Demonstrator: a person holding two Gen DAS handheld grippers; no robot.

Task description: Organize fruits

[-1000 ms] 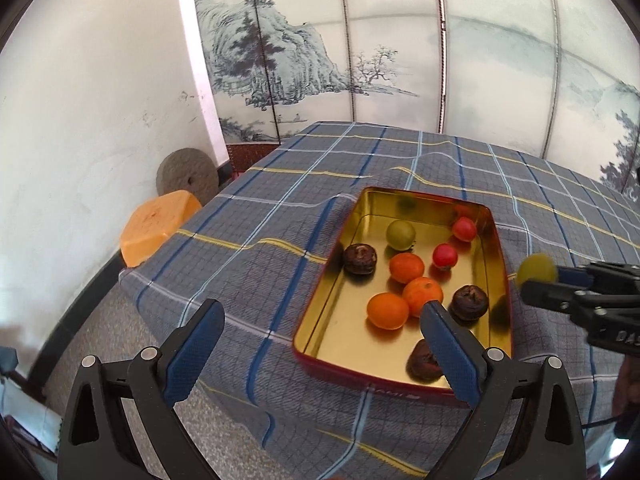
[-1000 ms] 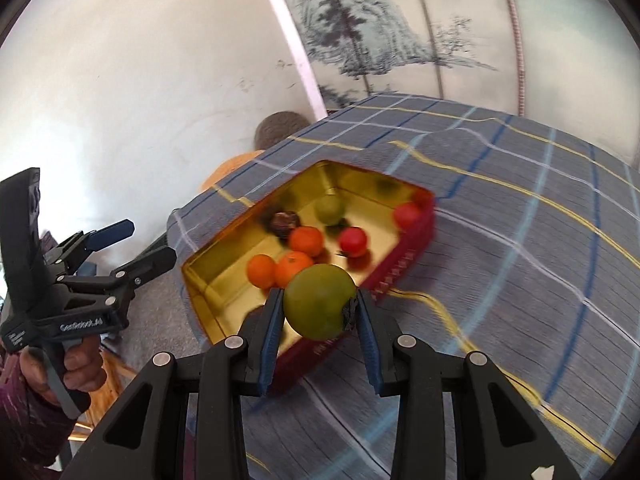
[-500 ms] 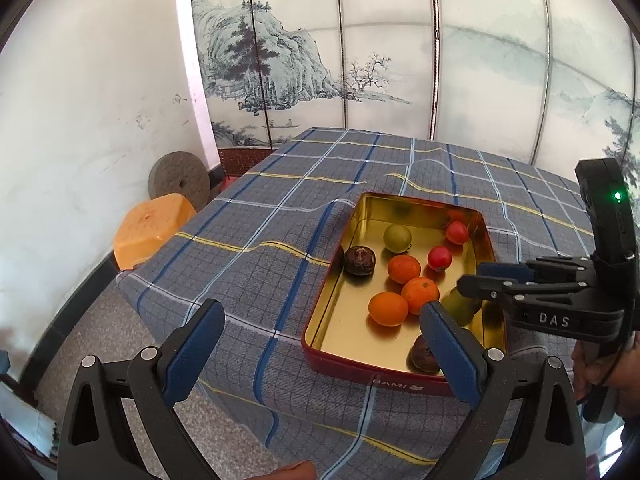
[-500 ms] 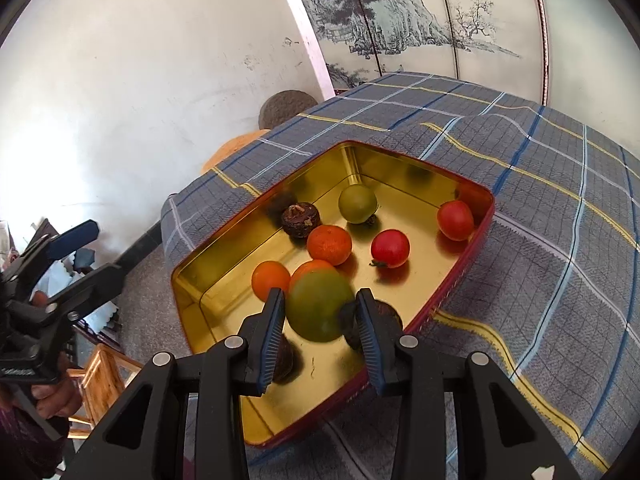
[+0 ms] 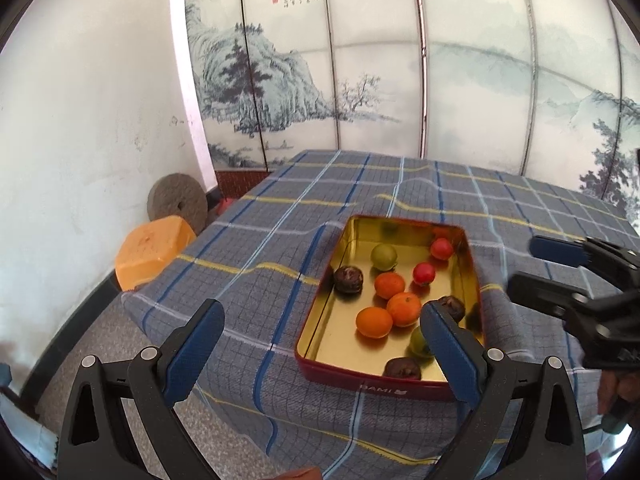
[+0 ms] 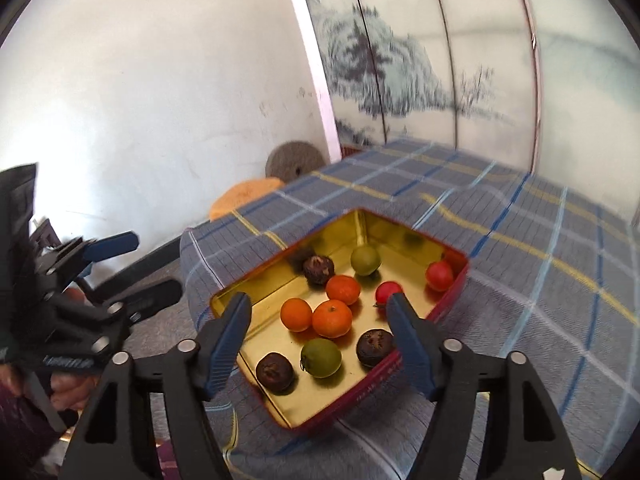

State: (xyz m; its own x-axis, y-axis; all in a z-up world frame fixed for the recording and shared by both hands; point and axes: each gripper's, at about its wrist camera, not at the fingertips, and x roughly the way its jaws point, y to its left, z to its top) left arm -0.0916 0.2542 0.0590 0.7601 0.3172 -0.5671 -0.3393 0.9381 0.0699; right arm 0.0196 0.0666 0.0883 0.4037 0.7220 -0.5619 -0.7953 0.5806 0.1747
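A red tin point(image 5: 362, 385) with a gold inside lies on the plaid tablecloth point(image 5: 260, 248) and holds several fruits: oranges, red ones, green ones and dark brown ones. A green fruit point(image 6: 321, 357) lies loose on the floor of the tin point(image 6: 382, 376) near its front wall, and also shows in the left wrist view as a green fruit point(image 5: 417, 342). Above it my right gripper point(image 6: 318, 304) has its jaws opening, with nothing between the pads. My left gripper point(image 5: 320, 312) stands open and empty, just off the tin's near left corner.
An orange stool point(image 5: 150, 252) and a round grey millstone point(image 5: 176, 202) stand on the floor left of the table. A painted folding screen point(image 5: 360, 60) is behind. The cloth hangs over the near table edge. A hand point(image 6: 68, 390) holds the left gripper.
The right gripper carried the green fruit over the tin, opened and let it go; the fruit now rests in the tin. Then it pulled back and up. The left gripper stayed open.
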